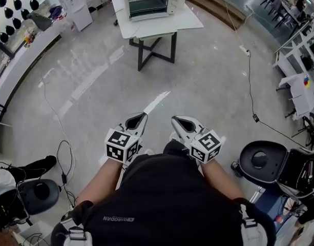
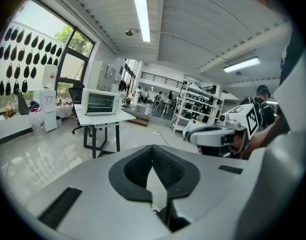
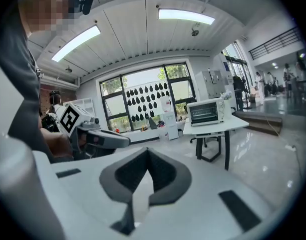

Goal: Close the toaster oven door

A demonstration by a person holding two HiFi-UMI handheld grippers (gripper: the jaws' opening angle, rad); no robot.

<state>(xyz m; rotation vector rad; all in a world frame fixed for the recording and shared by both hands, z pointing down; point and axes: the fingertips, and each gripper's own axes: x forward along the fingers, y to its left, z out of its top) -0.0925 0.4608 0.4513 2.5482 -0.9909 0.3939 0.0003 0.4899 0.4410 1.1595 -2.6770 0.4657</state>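
Note:
A white toaster oven (image 1: 149, 1) stands on a white table (image 1: 146, 28) far ahead across the floor, and its glass door looks closed against the front. It also shows small in the left gripper view (image 2: 100, 102) and in the right gripper view (image 3: 207, 111). Both grippers are held close in front of the person's body, side by side above the bare floor and well short of the table. The left gripper (image 1: 138, 119) (image 2: 153, 148) is shut with nothing in it. Beside it, the right gripper (image 1: 181, 122) (image 3: 147, 152) is likewise shut and holds nothing.
A wide stretch of glossy floor lies between me and the table. Cables (image 1: 251, 86) trail over the floor at right and at left. A black round seat (image 1: 260, 160) stands at the near right. A white cabinet (image 1: 77, 4) and a long counter (image 1: 23, 55) line the left side.

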